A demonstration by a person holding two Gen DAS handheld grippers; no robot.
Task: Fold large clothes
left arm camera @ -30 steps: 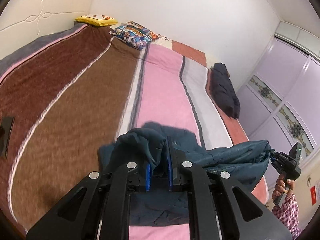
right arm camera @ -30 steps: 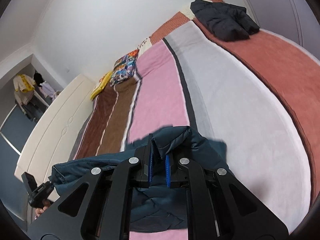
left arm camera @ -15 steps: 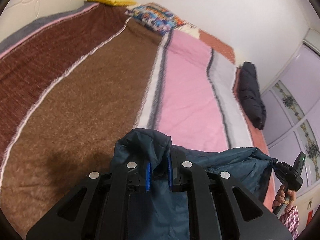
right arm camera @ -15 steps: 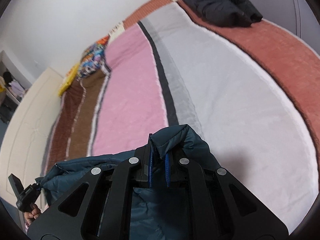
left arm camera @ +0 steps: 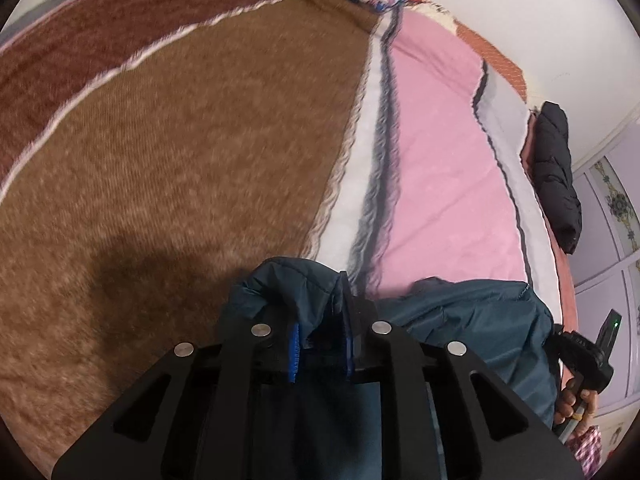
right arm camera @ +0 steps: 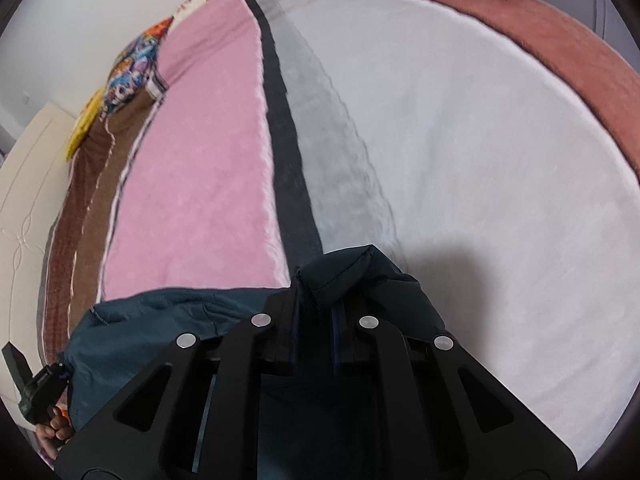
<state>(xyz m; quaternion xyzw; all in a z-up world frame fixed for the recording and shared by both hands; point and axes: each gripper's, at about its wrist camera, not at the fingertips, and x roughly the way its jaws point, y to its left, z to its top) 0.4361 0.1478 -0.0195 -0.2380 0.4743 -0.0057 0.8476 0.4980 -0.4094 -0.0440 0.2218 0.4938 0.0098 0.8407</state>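
Both grippers' pads half-buried in jacket (left arm camera: pixel 472 312).

A striped blanket (left arm camera: pixel 432 168) covers the bed, black jacket (left arm camera: pixel 556 176) lying on it.

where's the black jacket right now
The black jacket lies on the far right edge of the striped blanket in the left wrist view, near the purple wardrobe, apart from the teal jacket.

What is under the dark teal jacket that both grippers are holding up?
Under the teal jacket the striped blanket shows beyond its edge: brown, white and pink bands on the left view, grey and white on the right. What is directly beneath is covered.
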